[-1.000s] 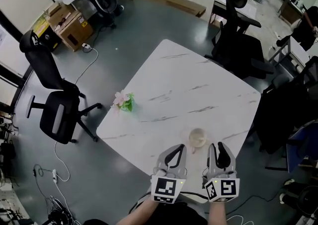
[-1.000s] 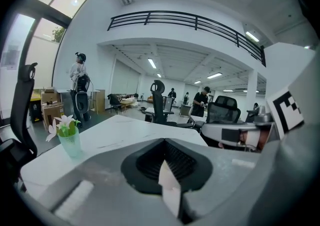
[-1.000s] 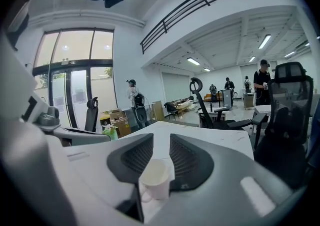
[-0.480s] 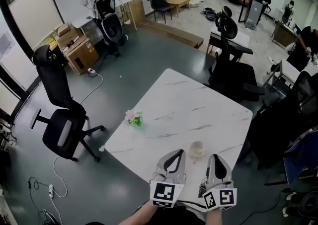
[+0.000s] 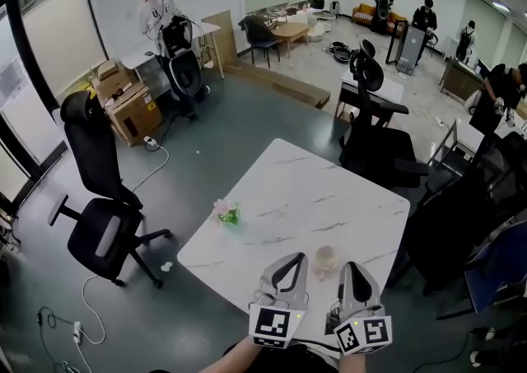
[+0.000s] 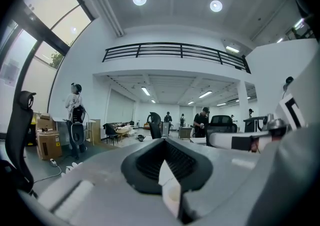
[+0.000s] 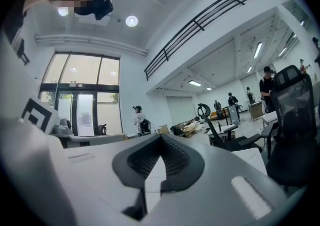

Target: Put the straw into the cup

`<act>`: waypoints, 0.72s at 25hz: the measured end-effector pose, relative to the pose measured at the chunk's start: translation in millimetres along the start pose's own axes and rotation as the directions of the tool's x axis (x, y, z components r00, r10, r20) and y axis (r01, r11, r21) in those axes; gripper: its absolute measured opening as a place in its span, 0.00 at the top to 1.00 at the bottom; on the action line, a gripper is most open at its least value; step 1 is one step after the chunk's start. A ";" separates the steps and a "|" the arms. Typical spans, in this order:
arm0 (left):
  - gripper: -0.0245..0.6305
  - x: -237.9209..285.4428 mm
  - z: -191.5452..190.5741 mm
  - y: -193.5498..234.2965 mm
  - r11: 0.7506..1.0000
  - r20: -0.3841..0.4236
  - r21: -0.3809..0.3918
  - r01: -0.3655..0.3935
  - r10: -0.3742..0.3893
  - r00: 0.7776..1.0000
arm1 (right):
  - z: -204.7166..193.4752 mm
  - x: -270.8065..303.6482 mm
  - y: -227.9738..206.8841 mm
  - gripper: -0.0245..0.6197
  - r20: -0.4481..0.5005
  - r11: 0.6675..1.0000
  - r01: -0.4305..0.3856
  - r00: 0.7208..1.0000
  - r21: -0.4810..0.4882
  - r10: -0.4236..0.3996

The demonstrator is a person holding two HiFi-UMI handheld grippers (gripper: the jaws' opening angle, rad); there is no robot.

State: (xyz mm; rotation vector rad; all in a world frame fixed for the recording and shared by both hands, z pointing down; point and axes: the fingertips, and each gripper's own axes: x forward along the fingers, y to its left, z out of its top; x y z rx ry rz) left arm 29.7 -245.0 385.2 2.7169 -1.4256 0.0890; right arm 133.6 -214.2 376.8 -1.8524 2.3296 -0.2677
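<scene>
Close to the near corner of the tabletop (image 5: 288, 190), just beyond my two grippers, stands the cup (image 5: 327, 258). I cannot find the straw in any view, and I cannot tell whether one already sits in the cup, because it is too small in the head view.

The left gripper (image 5: 290, 260) has its jaws pressed together with nothing between them. The right gripper (image 5: 350, 268) is the same, closed and empty. Both point level, out across the room, so neither gripper view shows the tabletop at all.

That is my main worry. With only the head view to steer by, I judge a reach toward the cup could clip its rim. It looks light and sits near the edge, so it might tip or slide off. If the straw lies under the grippers where I cannot see it, a blind sweep could knock it to the floor. I would also need to open the jaws before any pickup, or they would simply push the straw away.

My count is one cup, one small bunch of pink flowers (image 5: 226, 212) near the left corner, two grippers, and no straw seen.
</scene>
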 end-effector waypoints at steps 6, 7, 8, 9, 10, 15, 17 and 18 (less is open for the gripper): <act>0.96 -9.4 -0.4 4.2 1.000 0.007 -0.009 0.005 -0.005 1.000 | -1.9 -5.6 6.3 0.96 -0.003 1.000 0.018 1.000 0.000 -0.018; 0.96 -9.8 -1.3 6.1 1.000 0.007 -0.012 0.005 -0.005 1.000 | -2.3 -4.9 7.8 0.96 -0.001 1.000 0.019 1.000 0.000 -0.019; 0.96 -10.3 -2.5 8.0 1.000 0.005 -0.015 0.007 -0.007 1.000 | -3.4 -4.3 9.3 0.96 -0.001 1.000 0.020 1.000 0.000 -0.020; 0.96 -10.9 -4.3 9.0 1.000 0.003 -0.019 0.010 -0.010 1.000 | -5.4 -4.7 10.3 0.96 -0.003 1.000 0.023 1.000 0.000 -0.023; 0.96 -11.6 -6.7 9.2 1.000 -0.001 -0.024 0.013 -0.013 1.000 | -8.3 -5.9 10.3 0.96 -0.007 1.000 0.028 1.000 0.001 -0.028; 0.96 -11.3 -15.4 11.5 1.000 -0.008 -0.026 0.016 -0.016 1.000 | -19.0 -4.8 9.3 0.96 -0.021 0.999 0.033 0.999 0.004 -0.033; 0.96 -10.4 -17.5 13.2 1.000 -0.011 -0.024 0.017 -0.017 1.000 | -20.1 -2.7 9.9 0.96 -0.022 0.999 0.033 0.999 0.005 -0.033; 0.96 -9.9 -18.5 14.1 1.000 -0.013 -0.024 0.018 -0.018 1.000 | -20.5 -1.6 10.2 0.96 -0.023 0.999 0.033 0.999 0.005 -0.033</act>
